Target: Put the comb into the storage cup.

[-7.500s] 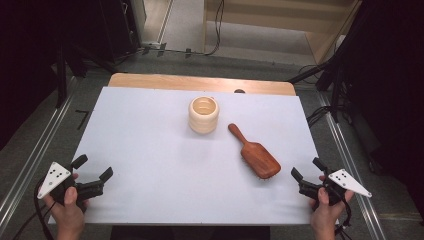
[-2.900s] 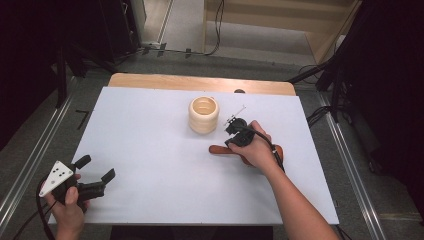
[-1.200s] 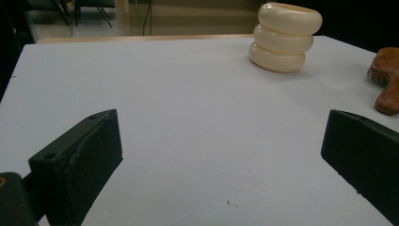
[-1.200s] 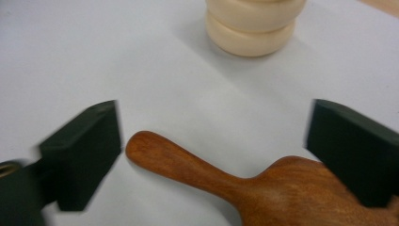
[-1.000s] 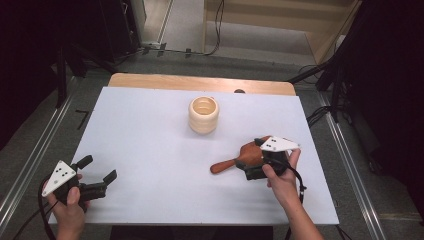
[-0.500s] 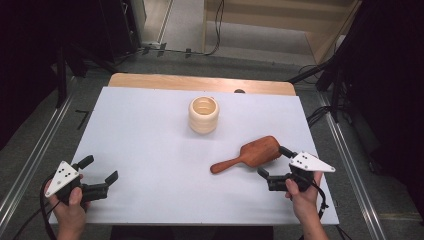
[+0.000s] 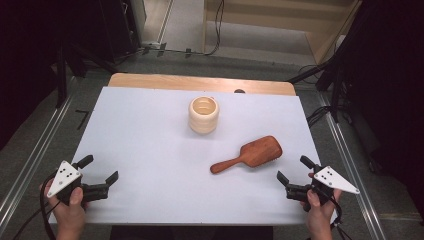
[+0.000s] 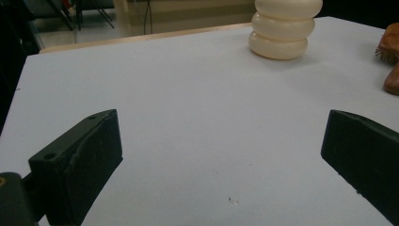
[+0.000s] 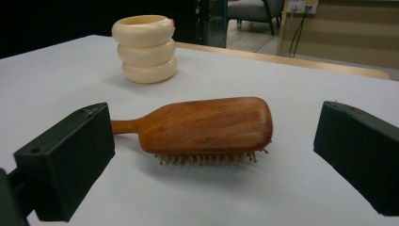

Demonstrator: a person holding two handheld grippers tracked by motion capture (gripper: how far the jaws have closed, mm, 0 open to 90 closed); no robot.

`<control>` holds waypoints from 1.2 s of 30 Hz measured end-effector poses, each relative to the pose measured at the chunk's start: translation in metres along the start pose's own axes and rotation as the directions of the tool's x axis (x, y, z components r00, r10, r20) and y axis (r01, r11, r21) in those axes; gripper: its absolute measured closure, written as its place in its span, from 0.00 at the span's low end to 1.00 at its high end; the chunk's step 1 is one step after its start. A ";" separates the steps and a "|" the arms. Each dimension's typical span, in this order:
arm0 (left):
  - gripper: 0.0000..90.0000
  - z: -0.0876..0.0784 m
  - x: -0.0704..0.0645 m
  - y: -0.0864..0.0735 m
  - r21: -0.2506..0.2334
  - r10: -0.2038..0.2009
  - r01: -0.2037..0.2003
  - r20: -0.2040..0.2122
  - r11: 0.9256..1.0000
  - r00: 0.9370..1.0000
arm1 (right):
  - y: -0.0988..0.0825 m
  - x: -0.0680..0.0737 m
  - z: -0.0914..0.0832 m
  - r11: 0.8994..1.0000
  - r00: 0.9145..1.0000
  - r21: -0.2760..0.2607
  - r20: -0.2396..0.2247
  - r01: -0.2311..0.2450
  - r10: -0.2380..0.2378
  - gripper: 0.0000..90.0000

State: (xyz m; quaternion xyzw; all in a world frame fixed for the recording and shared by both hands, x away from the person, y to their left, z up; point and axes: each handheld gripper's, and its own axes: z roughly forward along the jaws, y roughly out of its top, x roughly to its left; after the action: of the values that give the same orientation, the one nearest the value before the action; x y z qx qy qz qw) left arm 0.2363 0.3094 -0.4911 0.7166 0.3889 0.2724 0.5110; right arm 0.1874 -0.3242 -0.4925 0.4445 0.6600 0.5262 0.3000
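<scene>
- One wooden hairbrush (image 7: 250,154) is seen bristles-down near the tabletop's (image 7: 150,130) right edge.
- One cream ringed cup (image 7: 203,114) is placed toward the far edge.
- Two grippers, left gripper (image 7: 101,171) and right gripper (image 7: 295,170), are held released at the near corners.

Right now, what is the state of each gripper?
Left gripper: open, holding nothing.
Right gripper: open, empty, apart from the brown wooden hairbrush.

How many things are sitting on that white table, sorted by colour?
Brown: 1, the wooden hairbrush
Cream: 1, the ringed cup
Total: 2 on the table
</scene>
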 end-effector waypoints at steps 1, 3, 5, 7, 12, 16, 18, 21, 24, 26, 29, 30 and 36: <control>0.00 0.000 0.000 0.001 0.002 0.004 -0.004 0.002 1.000 1.000 | -0.002 -0.002 -0.001 1.000 1.000 0.002 0.004 0.001 -0.001 0.00; 0.00 0.000 0.000 0.002 0.006 0.009 -0.009 0.001 1.000 1.000 | -0.006 -0.006 -0.003 1.000 1.000 -0.006 0.006 -0.005 0.005 0.00; 0.00 0.000 -0.002 0.005 -0.002 0.005 -0.005 0.006 1.000 1.000 | -0.010 -0.011 -0.005 1.000 1.000 -0.018 0.001 -0.012 0.012 0.00; 0.00 0.000 -0.004 0.008 -0.013 -0.004 0.005 0.023 1.000 1.000 | -0.014 -0.015 -0.005 1.000 1.000 -0.026 0.006 -0.011 0.011 0.00; 0.00 0.002 -0.012 0.016 -0.015 0.007 -0.006 0.047 1.000 0.999 | -0.020 -0.022 -0.004 1.000 1.000 -0.022 0.016 -0.019 0.019 0.00; 0.00 0.004 -0.019 0.020 -0.015 0.014 -0.013 0.064 1.000 0.998 | -0.022 -0.027 -0.006 0.999 0.999 -0.023 0.019 -0.031 0.032 0.00; 0.00 0.008 -0.026 0.024 -0.010 0.015 -0.014 0.079 1.000 0.997 | -0.022 -0.028 -0.006 0.999 0.999 -0.025 0.017 -0.032 0.033 0.00; 0.00 0.011 -0.031 0.027 -0.008 0.027 -0.026 0.092 1.000 0.995 | -0.022 -0.029 -0.007 0.999 0.999 -0.024 0.008 -0.032 0.032 0.00; 0.00 0.017 -0.035 0.033 0.001 0.039 -0.040 0.121 0.999 0.992 | -0.023 -0.030 -0.008 0.999 0.999 -0.029 -0.006 -0.039 0.039 0.00; 0.00 0.022 -0.038 0.037 0.005 0.044 -0.045 0.136 0.999 0.990 | -0.023 -0.030 -0.009 0.999 0.999 -0.030 -0.005 -0.040 0.040 0.00; 0.00 0.027 -0.042 0.044 0.011 0.061 -0.063 0.150 0.998 0.987 | -0.023 -0.028 -0.009 0.999 0.999 -0.027 -0.009 -0.037 0.037 0.00; 0.00 0.029 -0.044 0.046 0.013 0.064 -0.067 0.153 0.998 0.986 | -0.023 -0.028 -0.009 0.999 0.999 -0.026 -0.009 -0.031 0.031 0.00; 0.00 0.041 -0.051 0.061 0.031 0.057 -0.063 0.160 0.998 0.985 | -0.024 -0.026 -0.007 1.000 1.000 -0.021 -0.007 -0.018 0.018 0.00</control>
State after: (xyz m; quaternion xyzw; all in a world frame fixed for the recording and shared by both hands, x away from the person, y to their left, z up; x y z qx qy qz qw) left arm 0.2579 0.2350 -0.4463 0.7564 0.3298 0.2225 0.5192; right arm 0.1857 -0.3523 -0.5156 0.4453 0.6514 0.5374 0.2975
